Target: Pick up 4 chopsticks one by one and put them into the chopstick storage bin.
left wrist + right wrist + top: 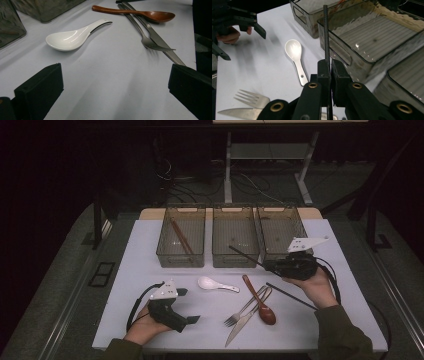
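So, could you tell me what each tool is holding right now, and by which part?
The right tool is shut on a black chopstick, gripping it partway along its shaft. The left tool is open and holds nothing.

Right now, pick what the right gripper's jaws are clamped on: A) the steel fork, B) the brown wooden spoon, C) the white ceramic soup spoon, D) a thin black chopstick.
D: the right gripper has its jaws shut on the thin black chopstick, while the white ceramic soup spoon lies on the table.
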